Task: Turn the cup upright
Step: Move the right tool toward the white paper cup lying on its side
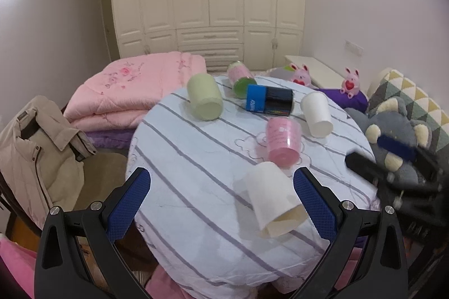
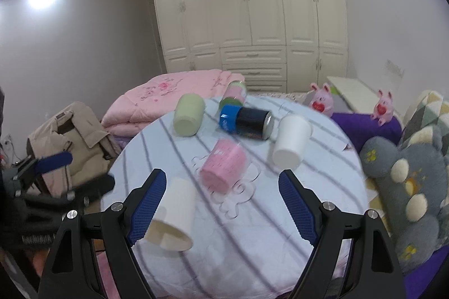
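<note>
Left wrist view is showing a round table (image 1: 196, 186) with a striped cloth, and several cups are lying on their sides across it, which is why they are waiting to be stood up. Nearest, at lower centre of the frame, a white paper cup (image 1: 272, 200) is lying tipped with its open mouth facing the camera and its base pointing away. The left gripper (image 1: 221, 200) is hovering with its jaws spread wide and holding nothing; the cup is sitting between the fingers but close against the right-hand one, apparently not yet touched. A pink cup (image 1: 283, 140) is lying just beyond, with a second white cup (image 1: 317, 114), a blue and black can (image 1: 269, 101) and a pale green cup (image 1: 204, 97) farther up the frame. In the right wrist view the right gripper (image 2: 223, 203) is likewise hanging released, its jaws framing the pink cup (image 2: 223, 165), while the white paper cup (image 2: 174, 217) is lying at lower left, partly behind the left-hand finger. Judging by this, the left gripper is lining up to close on the nearest cup.
</note>
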